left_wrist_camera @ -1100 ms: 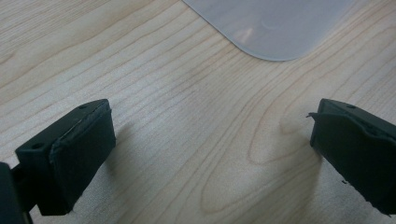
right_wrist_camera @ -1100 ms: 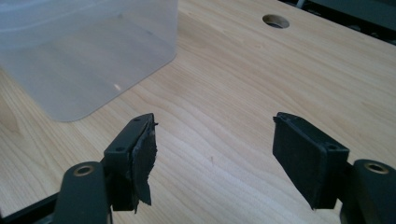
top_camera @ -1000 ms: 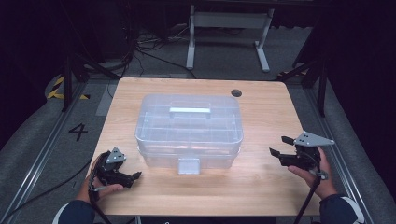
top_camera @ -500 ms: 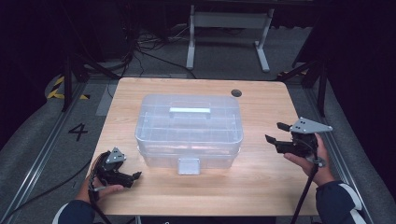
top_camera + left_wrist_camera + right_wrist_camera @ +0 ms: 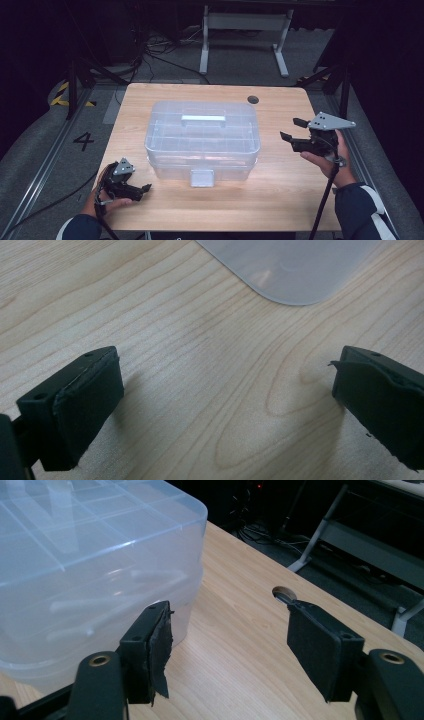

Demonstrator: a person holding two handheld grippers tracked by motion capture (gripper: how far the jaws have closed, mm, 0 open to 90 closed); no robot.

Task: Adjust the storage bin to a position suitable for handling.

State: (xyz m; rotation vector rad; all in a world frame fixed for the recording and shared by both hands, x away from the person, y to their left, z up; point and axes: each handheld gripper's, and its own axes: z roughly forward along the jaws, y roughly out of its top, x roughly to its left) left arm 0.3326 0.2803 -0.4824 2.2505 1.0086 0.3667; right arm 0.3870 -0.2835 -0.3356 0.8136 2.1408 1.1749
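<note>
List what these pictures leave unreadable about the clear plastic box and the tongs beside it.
- Box contents: in the high view and right gripper view, the frosted walls and lid blur whatever is inside.
- Front latch: too small in the high view to tell whether it is fastened.
- Box in the left gripper view: cut off by the top edge, one corner showing.
- Left tongs: opening too small to judge in the high view.

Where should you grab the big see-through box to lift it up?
Probably by the flat handle on the lid of the box, coming straight down from above. It lies across the middle of the top, so the box should hang level. The smooth, wide walls look too broad for either tool to span.
</note>
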